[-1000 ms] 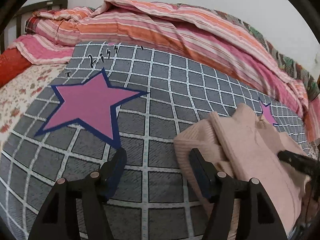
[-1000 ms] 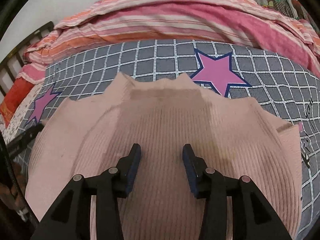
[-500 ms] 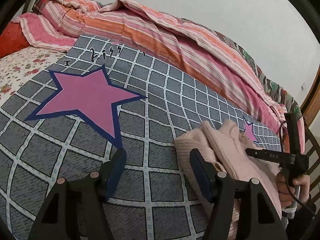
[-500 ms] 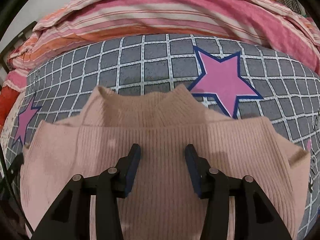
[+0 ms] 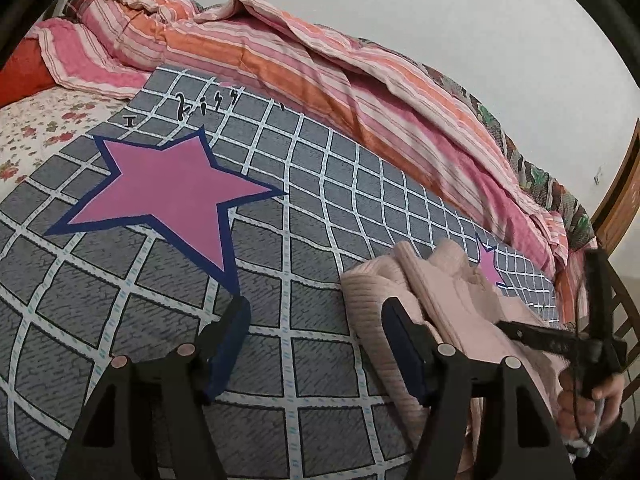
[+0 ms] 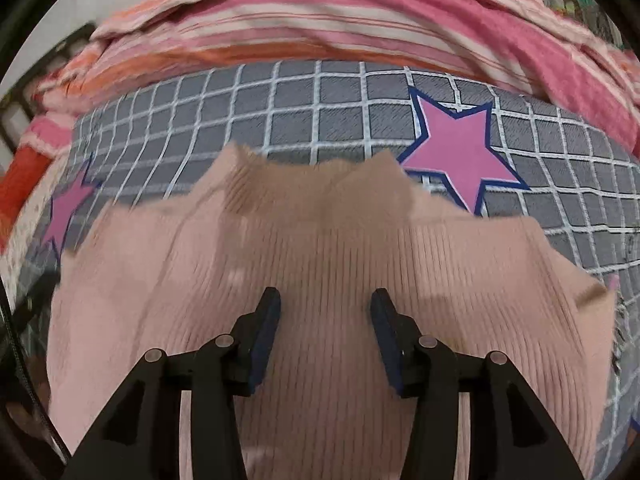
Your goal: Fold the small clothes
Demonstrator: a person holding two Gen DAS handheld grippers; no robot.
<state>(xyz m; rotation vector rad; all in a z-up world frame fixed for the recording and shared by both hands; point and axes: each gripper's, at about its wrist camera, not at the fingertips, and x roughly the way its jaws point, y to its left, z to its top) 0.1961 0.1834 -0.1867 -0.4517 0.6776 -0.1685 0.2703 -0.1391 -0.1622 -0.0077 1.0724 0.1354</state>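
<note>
Bed with grey grid blanket (image 5: pixel 312 208), pink stars printed on it; striped pink-orange quilt (image 5: pixel 320 64) bunched along far edge. Pink ribbed sweater (image 6: pixel 320 260) lies on blanket, long axis running left to right across right wrist view, collar pointing away toward quilt. Left gripper (image 5: pixel 316 332) just beside sweater's left edge, above bare blanket; fingers apart and opening, nothing between them. Right gripper (image 6: pixel 324 320) over sweater middle, angled down; fingers apart, not pinching knit. Person's hand (image 5: pixel 588 404) holds right gripper's handle.
</note>
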